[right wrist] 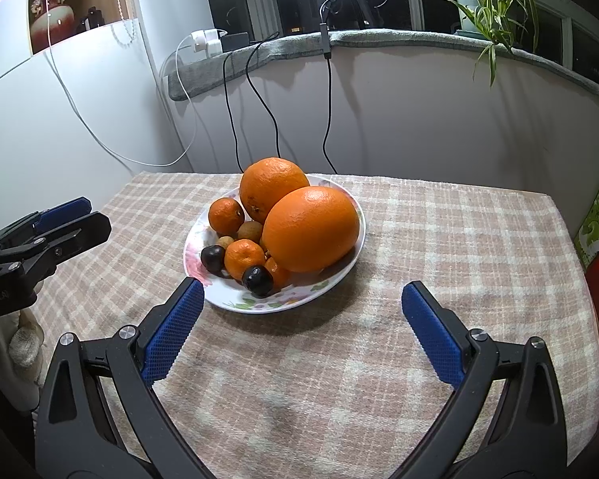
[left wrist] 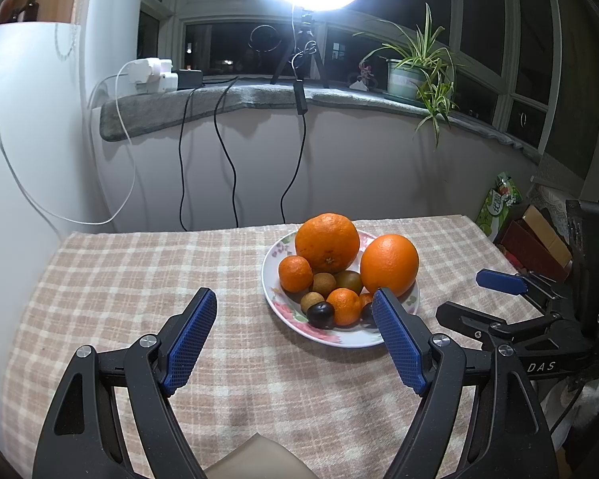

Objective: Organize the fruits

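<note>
On the counter (right wrist: 439,231), under a checked cloth, a plate (right wrist: 341,279) is holding all the fruit; two big oranges (right wrist: 311,229) are leaning together at the back, with small mandarins (right wrist: 243,255), brown longans (right wrist: 250,230) and dark round fruits (right wrist: 257,279) crowding the near rim. Both grippers are hovering short of the plate, jaws standing wide and empty; the left gripper (left wrist: 293,337) is sitting just beside the rim, the right gripper (right wrist: 299,327) facing it. The oranges are looking heavy, firm and too broad for anything but a grip across the middle; the little ones are looking light, smooth and likely to roll, so pinching each at its widest part seems safest.
</note>
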